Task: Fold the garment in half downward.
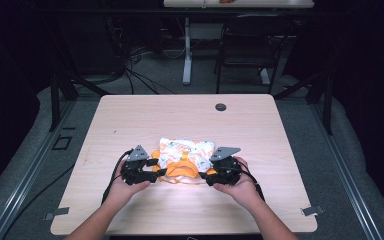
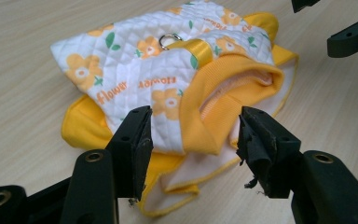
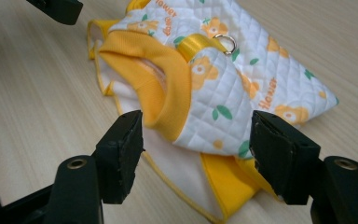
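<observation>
A small quilted white garment (image 1: 186, 155) with orange flowers, a yellow ribbed collar and a metal ring lies folded on the table's near middle. In the left gripper view the garment (image 2: 168, 88) lies just beyond the open jaws of my left gripper (image 2: 193, 149), whose pads press on nothing. My left gripper (image 1: 152, 172) sits at the garment's left edge. My right gripper (image 1: 205, 175) sits at its right edge. In the right gripper view my right gripper (image 3: 198, 149) stands wide open just above the garment (image 3: 223, 84), with the collar between the jaws and untouched.
The light wooden table (image 1: 130, 120) has a dark round grommet (image 1: 221, 107) near its far edge. Beyond the table stand a black chair (image 1: 250, 45) and a white desk leg (image 1: 187, 55), with cables on the grey floor.
</observation>
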{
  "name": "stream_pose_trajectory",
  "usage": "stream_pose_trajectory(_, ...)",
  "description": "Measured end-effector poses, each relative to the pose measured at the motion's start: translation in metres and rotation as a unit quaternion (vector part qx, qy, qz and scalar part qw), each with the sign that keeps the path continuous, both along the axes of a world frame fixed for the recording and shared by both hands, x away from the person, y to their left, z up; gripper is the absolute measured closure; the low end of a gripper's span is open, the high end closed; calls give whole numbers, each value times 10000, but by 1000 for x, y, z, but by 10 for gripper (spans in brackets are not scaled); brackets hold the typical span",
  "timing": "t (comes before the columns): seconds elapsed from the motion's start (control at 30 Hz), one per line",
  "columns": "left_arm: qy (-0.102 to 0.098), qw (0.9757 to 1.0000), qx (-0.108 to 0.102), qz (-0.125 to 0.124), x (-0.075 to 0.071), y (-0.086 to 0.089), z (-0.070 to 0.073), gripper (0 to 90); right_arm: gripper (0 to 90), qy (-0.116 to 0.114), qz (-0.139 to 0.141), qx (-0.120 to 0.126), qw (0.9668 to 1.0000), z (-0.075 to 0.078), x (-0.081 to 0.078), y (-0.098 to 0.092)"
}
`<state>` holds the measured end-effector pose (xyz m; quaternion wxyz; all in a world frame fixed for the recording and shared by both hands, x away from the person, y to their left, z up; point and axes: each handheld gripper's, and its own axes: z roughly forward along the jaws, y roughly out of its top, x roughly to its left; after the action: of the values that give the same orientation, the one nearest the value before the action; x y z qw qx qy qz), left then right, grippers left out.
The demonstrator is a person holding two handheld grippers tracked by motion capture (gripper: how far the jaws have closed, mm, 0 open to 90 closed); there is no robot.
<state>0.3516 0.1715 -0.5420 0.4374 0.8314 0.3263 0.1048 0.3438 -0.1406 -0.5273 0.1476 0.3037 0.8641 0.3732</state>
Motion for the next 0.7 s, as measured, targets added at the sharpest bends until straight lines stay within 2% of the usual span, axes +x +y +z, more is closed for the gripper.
stream_pose_trajectory(0.03, 3, 10000, -18, 13, -2, 2, -1, 449, 345, -17, 5, 8, 10000, -1, -2, -1)
stream_pose_trajectory(0.17, 1, 9999, 146, 32, -11, 9, -8, 449, 345, 11, -18, -46, 10000, -4, -13, -9)
stream_pose_trajectory(0.23, 36, 9999, 136, 52, -14, 12, -11, 449, 345, 44, -23, -32, 10000, -7, -17, -12)
stream_pose_trajectory(0.37, 6, 9997, 231, 62, -19, 19, -13, 451, 345, 5, -176, 9, 9998, -12, -23, -22)
stream_pose_trajectory(0.6, 55, 9998, 212, 45, -25, 27, -17, 452, 347, 50, -302, 103, 9995, -18, -29, -32)
stream_pose_trajectory(0.7, 2, 9998, 180, 61, -27, 29, -18, 453, 353, 61, -327, 101, 9994, -22, -31, -34)
